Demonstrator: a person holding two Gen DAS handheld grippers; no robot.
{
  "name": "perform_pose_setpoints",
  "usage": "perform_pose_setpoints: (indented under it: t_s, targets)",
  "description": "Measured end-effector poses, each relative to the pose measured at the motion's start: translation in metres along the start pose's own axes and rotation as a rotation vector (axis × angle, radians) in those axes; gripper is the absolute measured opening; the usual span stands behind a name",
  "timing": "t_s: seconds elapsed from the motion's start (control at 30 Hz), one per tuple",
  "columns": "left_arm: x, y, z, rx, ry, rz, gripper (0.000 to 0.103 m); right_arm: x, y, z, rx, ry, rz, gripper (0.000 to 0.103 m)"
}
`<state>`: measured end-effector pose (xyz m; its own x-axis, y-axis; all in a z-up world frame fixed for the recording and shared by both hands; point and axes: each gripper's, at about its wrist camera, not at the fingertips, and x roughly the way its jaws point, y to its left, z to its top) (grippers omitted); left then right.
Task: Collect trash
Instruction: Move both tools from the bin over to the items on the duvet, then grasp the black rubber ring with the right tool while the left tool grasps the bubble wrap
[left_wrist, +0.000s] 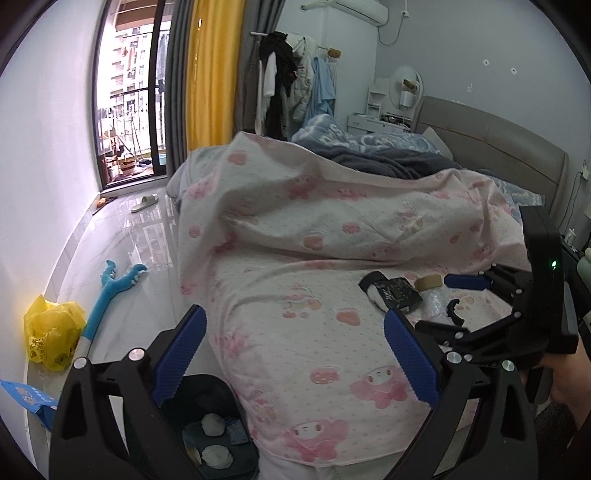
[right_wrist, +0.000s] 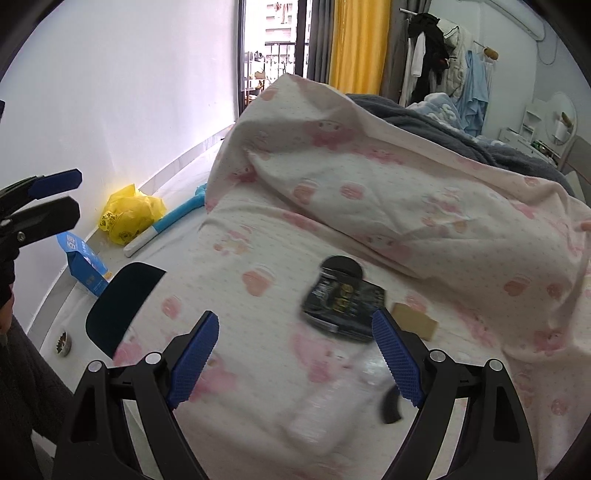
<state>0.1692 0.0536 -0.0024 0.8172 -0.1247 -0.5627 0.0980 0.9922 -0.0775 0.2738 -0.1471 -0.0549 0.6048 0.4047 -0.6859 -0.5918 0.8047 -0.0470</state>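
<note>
A black foil packet lies on the pink-patterned bed sheet, just past my right gripper, which is open with nothing between its fingers. A brown tape roll sits right of the packet. A clear plastic wrapper and a black curved piece lie under the right finger. In the left wrist view the packet, tape roll and right gripper are at the right. My left gripper is open and empty over the bed's corner, above a dark trash bin holding crumpled white tissues.
On the floor by the wall lie a yellow plastic bag, a blue box and a blue long-handled toy. A bunched pink quilt covers the bed behind the trash. A slipper lies near the balcony door.
</note>
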Motion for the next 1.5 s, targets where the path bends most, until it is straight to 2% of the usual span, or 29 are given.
perform_pose_setpoints:
  t_s: [0.37,0.73,1.3,1.43,1.5]
  targets:
    - [0.033,-0.040,-0.004,0.012,0.057,-0.060,0.098,-0.009,-0.049,-0.020,-0.003,-0.023,0.057,0.086]
    - [0.057,-0.075,-0.008,0.009,0.107,-0.127,0.098,-0.014,-0.098,-0.044,0.009,-0.003,0.119,0.086]
    - [0.099,-0.127,-0.025,0.010,0.224,-0.236,0.097,0.018,-0.103,-0.066,-0.078,0.080,0.195,0.086]
    - [0.106,-0.141,-0.031,0.034,0.242,-0.250,0.097,0.027,-0.109,-0.066,-0.066,0.088,0.214,0.075]
    - [0.110,-0.146,-0.034,0.045,0.253,-0.251,0.094,0.030,-0.110,-0.067,-0.070,0.091,0.213,0.073]
